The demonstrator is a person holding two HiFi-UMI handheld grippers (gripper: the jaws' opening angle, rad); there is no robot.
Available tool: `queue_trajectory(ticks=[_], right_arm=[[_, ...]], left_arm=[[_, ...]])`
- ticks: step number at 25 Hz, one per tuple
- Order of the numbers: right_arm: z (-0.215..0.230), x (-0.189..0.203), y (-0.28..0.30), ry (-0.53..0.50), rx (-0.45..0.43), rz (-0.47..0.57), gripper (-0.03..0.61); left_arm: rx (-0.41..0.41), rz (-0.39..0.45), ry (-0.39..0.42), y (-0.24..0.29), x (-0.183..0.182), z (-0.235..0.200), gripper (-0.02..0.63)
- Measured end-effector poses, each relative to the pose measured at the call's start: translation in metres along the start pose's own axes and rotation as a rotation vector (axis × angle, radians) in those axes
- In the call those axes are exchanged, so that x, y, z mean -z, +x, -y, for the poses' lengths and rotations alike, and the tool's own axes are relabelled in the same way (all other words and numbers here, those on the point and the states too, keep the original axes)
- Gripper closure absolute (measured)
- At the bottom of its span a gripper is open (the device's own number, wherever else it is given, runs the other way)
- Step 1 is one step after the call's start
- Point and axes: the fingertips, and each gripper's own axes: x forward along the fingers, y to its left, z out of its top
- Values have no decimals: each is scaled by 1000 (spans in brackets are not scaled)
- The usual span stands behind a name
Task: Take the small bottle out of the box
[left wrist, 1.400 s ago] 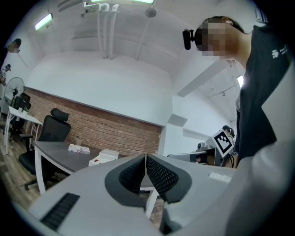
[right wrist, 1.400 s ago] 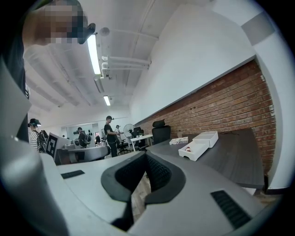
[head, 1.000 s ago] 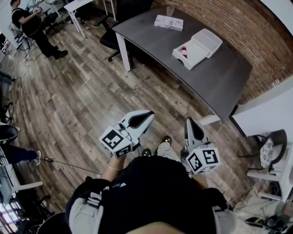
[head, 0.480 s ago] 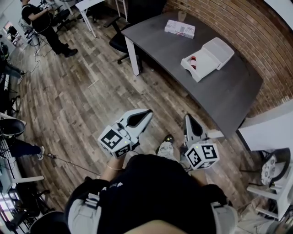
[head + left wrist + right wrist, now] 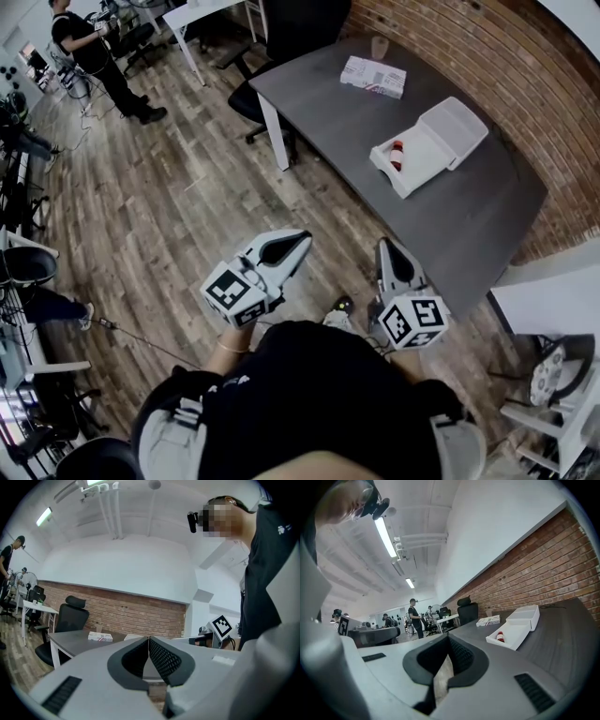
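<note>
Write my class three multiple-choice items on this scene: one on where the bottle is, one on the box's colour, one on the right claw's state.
1. Where is the bottle? A in the open box; B on the floor; C on a chair.
2. What colour is the box? A blue; B white; C black.
3. How is the right claw? A wide open; B shut on the bottle; C shut, empty.
Key: 1 A, it lies in the box; 2 B, all of it is white; 3 C, its jaws meet with nothing between.
</note>
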Motion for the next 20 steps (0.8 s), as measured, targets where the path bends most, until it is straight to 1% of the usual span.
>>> queue_trajectory(ticks=[3, 6, 12, 20], right_arm=[[15, -8, 11, -3, -1, -8, 578], [31, -9, 19, 12, 1, -16, 578], [58, -15, 32, 31, 0, -32, 578], [97, -26, 40, 27, 6, -28, 578]], left_arm=[[-25, 9, -9, 15, -6, -11, 611], [-38, 1, -13, 29, -5, -16, 611], [-40, -26, -11, 59, -8, -23, 611], [-28, -26, -1, 104, -8, -25, 611]])
